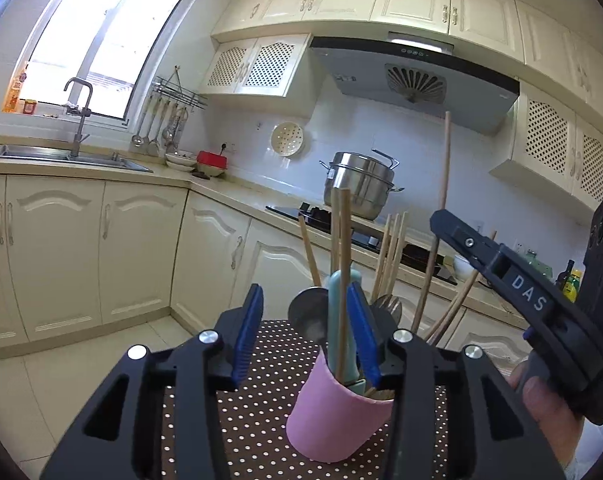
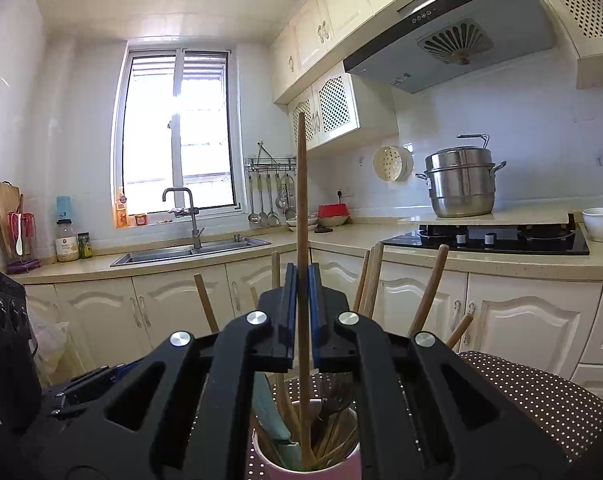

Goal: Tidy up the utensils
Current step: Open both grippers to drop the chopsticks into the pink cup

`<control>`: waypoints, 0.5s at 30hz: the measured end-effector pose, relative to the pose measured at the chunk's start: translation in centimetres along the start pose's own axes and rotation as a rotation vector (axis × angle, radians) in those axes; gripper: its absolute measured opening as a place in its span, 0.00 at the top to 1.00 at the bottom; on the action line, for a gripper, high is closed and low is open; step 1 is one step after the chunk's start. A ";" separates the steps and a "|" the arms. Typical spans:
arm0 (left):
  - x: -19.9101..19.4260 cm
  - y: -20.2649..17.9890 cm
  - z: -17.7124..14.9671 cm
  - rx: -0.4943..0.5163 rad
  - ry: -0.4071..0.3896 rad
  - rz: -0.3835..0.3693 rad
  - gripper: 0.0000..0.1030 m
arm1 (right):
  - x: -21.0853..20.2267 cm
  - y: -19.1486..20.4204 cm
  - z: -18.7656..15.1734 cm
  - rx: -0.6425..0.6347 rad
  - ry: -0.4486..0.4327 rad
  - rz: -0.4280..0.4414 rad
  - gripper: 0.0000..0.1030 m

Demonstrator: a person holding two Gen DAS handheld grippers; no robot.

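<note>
Our own gripper bodies hide much of the pink cup (image 1: 337,416) on the dotted cloth (image 1: 269,360), so we cannot count what it holds: wooden chopsticks, a teal handle, metal spoons. Our right gripper (image 2: 301,312) is clamped on one upright chopstick (image 2: 301,200) whose lower end stands inside the cup, while our left gripper (image 1: 307,332) stands open, its right pad just beside the teal handle (image 1: 335,320).
</note>
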State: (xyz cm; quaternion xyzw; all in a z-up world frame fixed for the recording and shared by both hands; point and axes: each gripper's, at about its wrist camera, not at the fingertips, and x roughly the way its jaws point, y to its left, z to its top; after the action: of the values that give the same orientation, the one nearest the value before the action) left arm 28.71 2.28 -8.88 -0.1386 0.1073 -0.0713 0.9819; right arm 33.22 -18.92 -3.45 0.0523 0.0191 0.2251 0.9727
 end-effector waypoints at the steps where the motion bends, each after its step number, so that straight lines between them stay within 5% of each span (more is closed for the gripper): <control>1: -0.1 0.0 0.1 0.001 0.005 0.019 0.57 | -0.1 0.0 0.1 -0.006 -0.005 -0.008 0.94; 15: -0.8 0.4 0.6 0.031 0.112 0.125 0.54 | -1.0 0.5 -1.1 0.000 0.099 -0.016 0.94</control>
State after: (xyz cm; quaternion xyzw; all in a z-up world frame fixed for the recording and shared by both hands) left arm 28.13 2.98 -8.31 -0.1123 0.1692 -0.0193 0.9790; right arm 32.03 -18.84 -4.44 0.0410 0.0676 0.2194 0.9724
